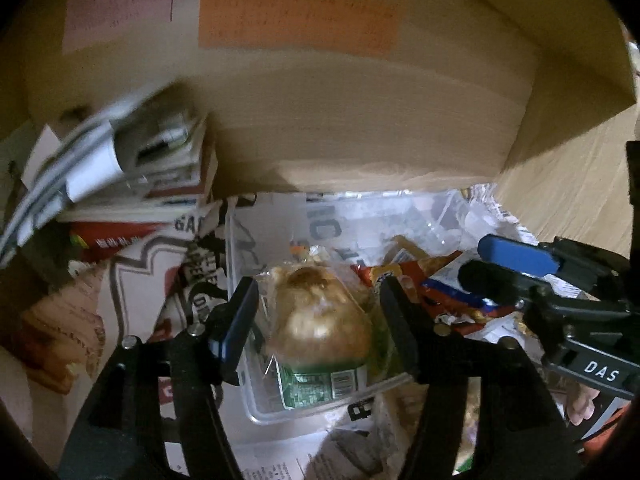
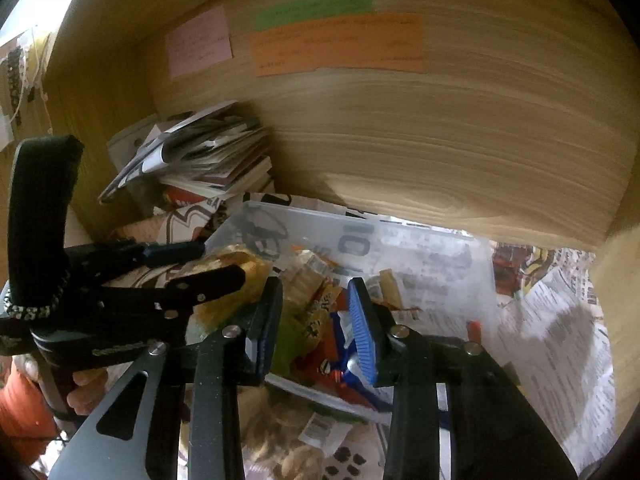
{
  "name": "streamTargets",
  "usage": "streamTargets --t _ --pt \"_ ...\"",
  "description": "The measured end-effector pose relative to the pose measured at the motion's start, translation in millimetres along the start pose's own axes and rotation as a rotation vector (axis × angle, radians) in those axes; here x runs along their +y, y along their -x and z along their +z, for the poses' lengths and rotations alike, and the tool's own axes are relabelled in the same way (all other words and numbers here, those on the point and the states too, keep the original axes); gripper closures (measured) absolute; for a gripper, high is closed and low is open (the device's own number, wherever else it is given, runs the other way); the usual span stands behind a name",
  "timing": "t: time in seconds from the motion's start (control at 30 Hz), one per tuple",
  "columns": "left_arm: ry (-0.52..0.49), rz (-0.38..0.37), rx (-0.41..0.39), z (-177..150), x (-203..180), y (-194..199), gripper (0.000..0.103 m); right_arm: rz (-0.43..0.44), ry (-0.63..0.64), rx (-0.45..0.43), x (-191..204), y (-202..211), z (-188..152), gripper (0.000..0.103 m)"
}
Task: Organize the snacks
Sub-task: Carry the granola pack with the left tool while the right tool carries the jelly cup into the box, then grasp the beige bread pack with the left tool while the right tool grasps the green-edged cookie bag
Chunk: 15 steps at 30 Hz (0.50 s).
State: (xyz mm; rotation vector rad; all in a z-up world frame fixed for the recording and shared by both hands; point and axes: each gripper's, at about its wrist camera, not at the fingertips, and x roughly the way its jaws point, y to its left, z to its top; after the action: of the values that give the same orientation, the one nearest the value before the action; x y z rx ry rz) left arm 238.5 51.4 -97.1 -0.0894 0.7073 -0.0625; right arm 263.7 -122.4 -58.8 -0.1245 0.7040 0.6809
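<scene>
While left gripper (image 1: 318,312) straddles wrapped bun (image 1: 320,320) at clear tub's (image 1: 240,368) near left corner, fingers wide, contact unclear; bun's long axis runs along fingers. Right gripper (image 2: 316,328) open, empty, above snack packets (image 2: 324,360) mid-tub, farther from bun.

Both tongs are built of black angular linkage arms joined by silver round-headed screws. Blue ribbed pads are fitted inside the fingers of the right tongs (image 2: 316,328); the left tongs (image 1: 316,320) carry a blue pad on the left finger. White lettering "DAS" is seen at the right edge of the left view. Bare skin of fingers (image 2: 86,390) and an orange sleeve (image 2: 20,408) are seen lower left.
</scene>
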Motion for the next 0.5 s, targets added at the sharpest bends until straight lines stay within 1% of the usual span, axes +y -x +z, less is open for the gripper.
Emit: streamTargets --t 0.07,0.13,0.23,0.37,0.4,0.47,0.5 --pt "-0.011 0.005 -0.016 0.0 -3.3 9.5 0.04 -0.002 -0.007 -0.011 -1.0 7.7 -1.7 0.061" --pt "-0.016 0.008 -0.028 -1.2 -5.3 18.6 0.04 -0.007 -0.009 -0.025 -0.2 14.5 -4.0 0.056" --pt "-0.021 0.009 -0.035 -4.9 -7.0 30.4 0.039 -0.011 -0.011 -0.042 0.6 27.1 -8.3 0.049" --pt "-0.023 0.004 -0.031 -16.1 -6.5 46.1 0.039 -0.008 -0.015 -0.056 3.8 42.8 -17.2 0.039" --pt "-0.021 0.002 -0.027 -19.4 -5.9 48.9 0.039 -0.006 -0.014 -0.057 4.4 44.6 -18.9 0.037" --pt "-0.013 -0.005 -0.013 -25.8 -4.9 51.3 0.039 -0.001 -0.013 -0.059 8.3 49.5 -25.8 0.03" --pt "-0.011 -0.009 -0.006 -29.4 -4.7 53.5 0.039 0.001 -0.013 -0.058 9.3 50.5 -28.6 0.029"
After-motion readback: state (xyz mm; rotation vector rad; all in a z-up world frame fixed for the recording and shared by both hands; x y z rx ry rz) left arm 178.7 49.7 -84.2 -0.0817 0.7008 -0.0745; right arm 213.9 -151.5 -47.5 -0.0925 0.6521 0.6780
